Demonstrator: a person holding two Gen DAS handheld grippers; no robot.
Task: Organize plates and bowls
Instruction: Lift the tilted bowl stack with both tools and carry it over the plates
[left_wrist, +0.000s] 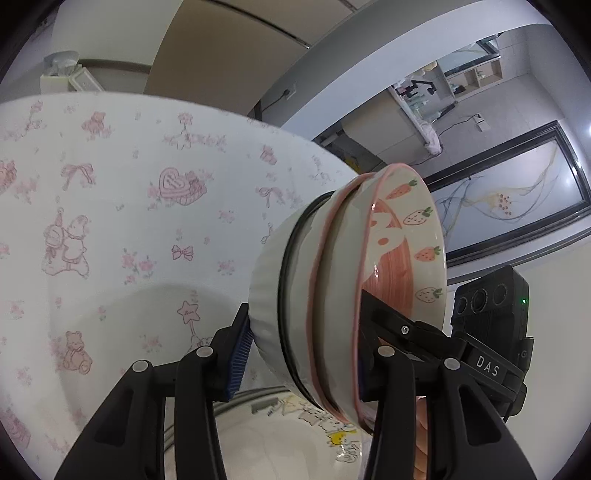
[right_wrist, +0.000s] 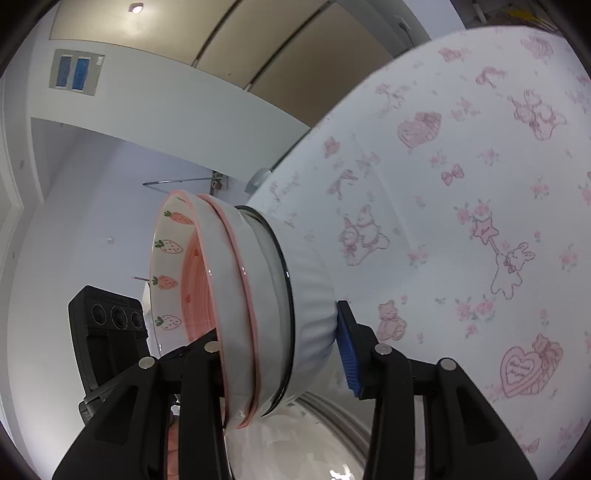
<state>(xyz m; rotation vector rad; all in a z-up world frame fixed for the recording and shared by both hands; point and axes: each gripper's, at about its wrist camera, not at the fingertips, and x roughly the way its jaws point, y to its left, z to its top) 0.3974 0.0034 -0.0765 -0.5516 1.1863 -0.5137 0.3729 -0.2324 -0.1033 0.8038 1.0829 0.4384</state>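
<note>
Both grippers clamp one stack of bowls (left_wrist: 332, 295), held tipped on its side above the desk (left_wrist: 110, 184), which wears a white cloth w/ pink bears, bows & hearts.

Left wrist view: left gripper (left_wrist: 306, 354) has the stack btwn its fingers. Blue ribbed pad (left_wrist: 238, 360) at 9 o'clock presses the white ribbed base of the outermost bowl; the black finger at 3 o'clock sits inside the mouth of the strawberry-and-carrot bowl (left_wrist: 413, 236), against its pink interior. Fingers part-way closed, holding the stack. Mouth faces 3 o'clock. Rims nested: black-rimmed, then two pink-rimmed. At 3–4 o'clock, the other gripper's camera body (left_wrist: 487, 306), green light on.

Right wrist view: right gripper (right_wrist: 280, 354) mirrors this. Blue pad (right_wrist: 349, 350) at 3 o'clock on the ribbed base, black finger at 9 o'clock inside the strawberry bowl's mouth (right_wrist: 170, 251). Fingers gripping the stack too; mouth faces 9 o'clock.

Below the stack at 6 o'clock lies a white plate (left_wrist: 280, 443) w/ cartoon print, on the desk.
</note>
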